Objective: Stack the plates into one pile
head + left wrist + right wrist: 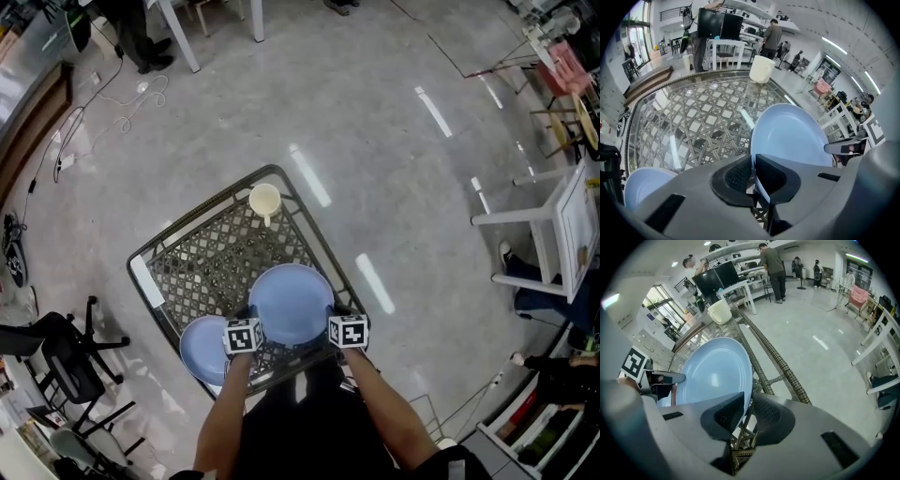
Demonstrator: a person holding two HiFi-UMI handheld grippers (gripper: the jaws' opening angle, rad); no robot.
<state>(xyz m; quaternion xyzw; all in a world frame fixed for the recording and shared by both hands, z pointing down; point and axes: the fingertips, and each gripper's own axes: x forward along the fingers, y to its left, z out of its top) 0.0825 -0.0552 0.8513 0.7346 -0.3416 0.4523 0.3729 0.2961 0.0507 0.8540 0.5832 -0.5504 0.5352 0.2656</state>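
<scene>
A large pale blue plate (pixel 291 302) lies at the near side of the wicker and glass table (pixel 202 253). My left gripper (pixel 246 321) is at the plate's left rim and my right gripper (pixel 339 317) at its right rim. In the left gripper view the rim of the plate (pixel 792 136) runs between the pads, and the left gripper (pixel 752 176) is shut on it. The right gripper (pixel 747 411) likewise pinches the edge of the plate (pixel 715 376). A second, smaller blue plate (pixel 202 349) sits at the table's near left corner.
A cream cup (pixel 264 200) stands at the table's far corner. Past the table's right edge is shiny floor, with a white chair (pixel 553 225) beyond it. A black office chair (pixel 66 361) stands at the left. People stand at desks far behind.
</scene>
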